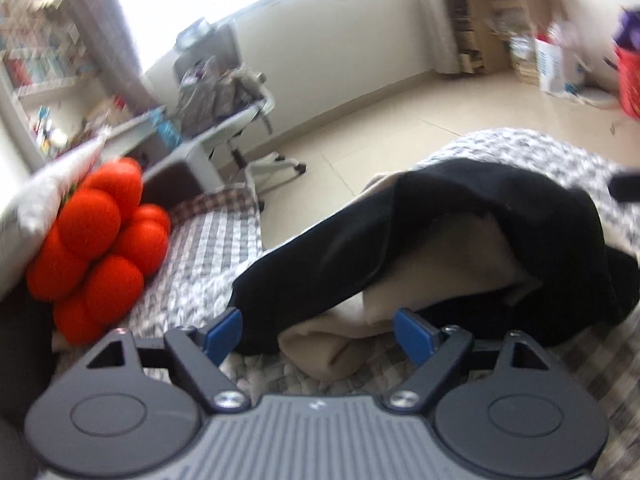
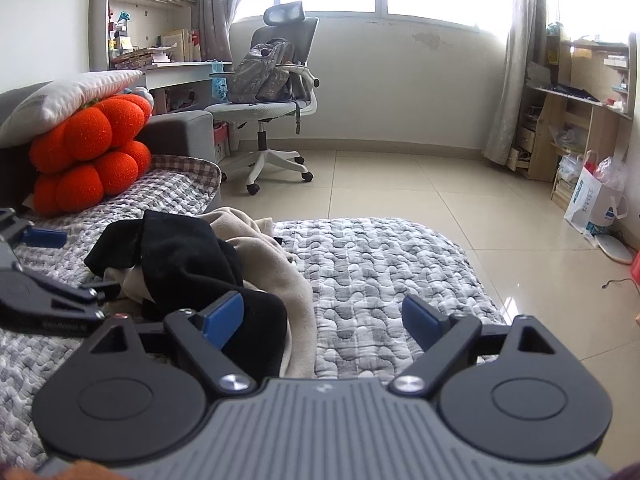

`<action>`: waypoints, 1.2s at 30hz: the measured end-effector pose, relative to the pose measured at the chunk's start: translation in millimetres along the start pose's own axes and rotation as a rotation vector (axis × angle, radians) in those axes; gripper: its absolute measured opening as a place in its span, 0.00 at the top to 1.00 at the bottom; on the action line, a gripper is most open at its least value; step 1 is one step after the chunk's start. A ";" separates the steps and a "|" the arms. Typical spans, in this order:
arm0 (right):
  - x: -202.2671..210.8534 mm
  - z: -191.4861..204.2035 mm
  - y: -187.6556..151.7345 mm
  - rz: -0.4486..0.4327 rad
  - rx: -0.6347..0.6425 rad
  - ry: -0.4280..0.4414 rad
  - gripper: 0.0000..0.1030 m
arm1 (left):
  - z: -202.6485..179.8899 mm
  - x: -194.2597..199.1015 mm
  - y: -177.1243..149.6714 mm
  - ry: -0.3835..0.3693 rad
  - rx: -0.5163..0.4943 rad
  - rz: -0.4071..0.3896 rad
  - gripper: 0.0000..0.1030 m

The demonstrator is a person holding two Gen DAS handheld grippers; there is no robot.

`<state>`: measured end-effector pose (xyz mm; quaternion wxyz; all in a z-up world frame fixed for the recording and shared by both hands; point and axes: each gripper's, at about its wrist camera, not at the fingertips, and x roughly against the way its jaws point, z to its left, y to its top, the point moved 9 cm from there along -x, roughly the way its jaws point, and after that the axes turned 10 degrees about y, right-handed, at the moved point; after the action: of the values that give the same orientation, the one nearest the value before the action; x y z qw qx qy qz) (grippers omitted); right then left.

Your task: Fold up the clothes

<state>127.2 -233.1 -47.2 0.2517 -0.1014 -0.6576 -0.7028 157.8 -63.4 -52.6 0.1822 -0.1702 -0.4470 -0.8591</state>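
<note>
On the bed's grey-and-white quilt (image 2: 380, 264), a crumpled heap of clothing is seen: a black garment (image 2: 188, 264) tangled over a beige garment (image 2: 280, 264). Both lie unfolded, bunched together.

Left gripper (image 1: 318, 334): jaws stand wide, nothing clamped. The black garment (image 1: 400, 240) and a fold of the beige garment (image 1: 332, 348) are found just ahead of and between the blue pads (image 1: 224, 332), but no pressing of pads on cloth is seen. Picture is blurred here.

Right gripper (image 2: 322, 320): jaws stand wide, nothing gripped. Black cloth lies against the left-hand pad (image 2: 222, 318); bare quilt is seen between the jaws and before the right-hand pad. The heap sits ahead and to the left of these jaws. The left gripper (image 2: 44, 264) is caught at the left edge of this view, just beside the heap.

Beyond the jaws, to the left: an orange lumpy cushion (image 2: 88, 152) under a white pillow (image 2: 68, 96). Farther ahead: an office chair (image 2: 276, 92) on the tiled floor (image 2: 440, 188).
</note>
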 end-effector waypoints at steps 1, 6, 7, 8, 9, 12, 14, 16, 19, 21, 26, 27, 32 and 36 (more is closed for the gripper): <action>-0.3 0.3 0.0 0.002 -0.003 0.004 0.14 | -5.4 0.7 1.5 -0.002 -0.025 -0.019 0.17; 0.5 3.2 -0.1 0.007 -0.007 0.031 0.14 | -23.1 1.3 19.3 -0.003 -0.083 -0.085 0.16; 1.1 2.9 -0.1 0.008 -0.010 0.036 0.14 | -23.8 1.4 23.7 -0.006 -0.075 -0.096 0.15; 1.6 2.5 -0.2 0.008 -0.014 0.042 0.14 | -25.0 0.9 27.9 -0.009 -0.068 -0.110 0.13; 2.1 1.8 -0.1 0.009 -0.020 0.045 0.14 | -26.2 0.5 32.0 -0.012 -0.061 -0.123 0.11; 1.2 1.1 0.1 0.014 -0.035 0.057 0.13 | -33.2 -5.2 41.0 -0.016 -0.065 -0.147 0.09; -2.0 2.8 -0.5 0.025 -0.037 0.062 0.13 | -35.6 -13.2 44.0 -0.011 -0.055 -0.132 0.09; -5.0 4.7 -2.4 0.037 -0.031 0.060 0.13 | -32.7 -16.6 45.6 -0.028 -0.017 -0.117 0.15; -5.9 4.8 -4.8 0.044 -0.024 0.061 0.13 | -26.8 -19.3 46.0 -0.054 0.045 -0.089 0.55; -5.9 4.2 -5.2 0.042 -0.024 0.066 0.13 | -23.6 -20.9 44.1 -0.050 0.059 -0.066 0.80; -7.5 8.7 -4.3 0.039 -0.025 0.122 0.22 | -2.7 -11.7 49.1 0.003 0.115 -0.075 0.97; -7.8 10.4 -3.4 0.039 -0.024 0.132 0.24 | 7.5 -6.0 53.0 0.018 0.146 -0.087 0.97; -6.9 15.6 -3.7 0.038 -0.018 0.148 0.25 | 61.9 27.7 61.0 0.089 0.301 -0.147 0.97; -5.9 22.8 -4.5 0.042 0.004 0.171 0.25 | 103.2 49.4 51.4 0.163 0.383 -0.162 0.97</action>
<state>125.7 -209.5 -51.3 0.3218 -0.0545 -0.6328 -0.7022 151.8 -13.2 62.2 0.1773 -0.0261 -0.5978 -0.7814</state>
